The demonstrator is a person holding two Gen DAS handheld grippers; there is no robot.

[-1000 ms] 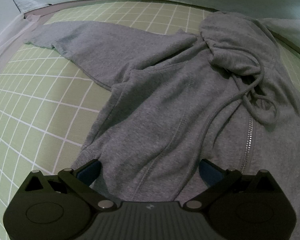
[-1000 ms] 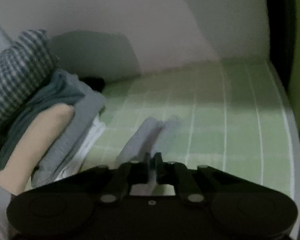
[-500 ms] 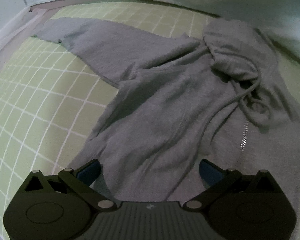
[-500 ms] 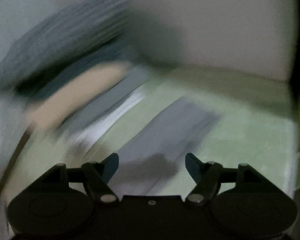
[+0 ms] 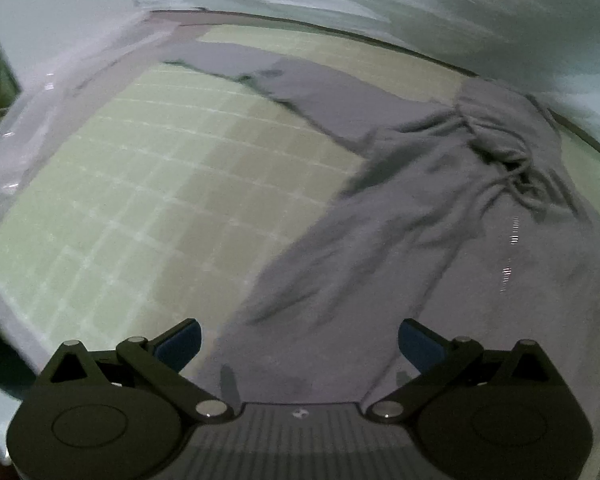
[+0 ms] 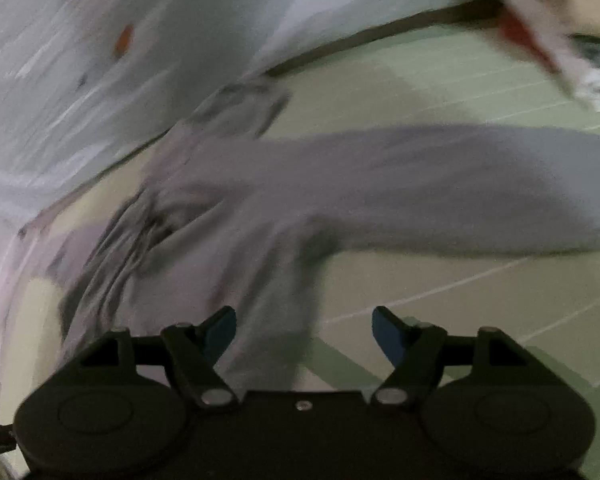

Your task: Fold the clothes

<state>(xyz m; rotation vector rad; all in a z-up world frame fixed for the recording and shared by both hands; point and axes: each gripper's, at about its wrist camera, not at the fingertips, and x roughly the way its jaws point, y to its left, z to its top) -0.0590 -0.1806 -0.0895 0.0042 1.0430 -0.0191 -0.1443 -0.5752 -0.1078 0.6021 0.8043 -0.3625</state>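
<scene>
Grey hoodie (image 5: 400,240) spread on green gridded mat (image 5: 120,200), ahead and right of left gripper (image 5: 299,338); sleeve extended ahead-left. Left jaws wide open, empty, hem between them. Right gripper (image 6: 304,330) wide open, empty, over hoodie body (image 6: 228,232); other sleeve extended ahead-right. Both views blurred

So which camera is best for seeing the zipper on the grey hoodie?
The left wrist view. There the zipper shows as shiny bits running down the front of the grey hoodie. The right wrist view is blurry and shows mostly a long sleeve; no zipper can be made out there.
</scene>
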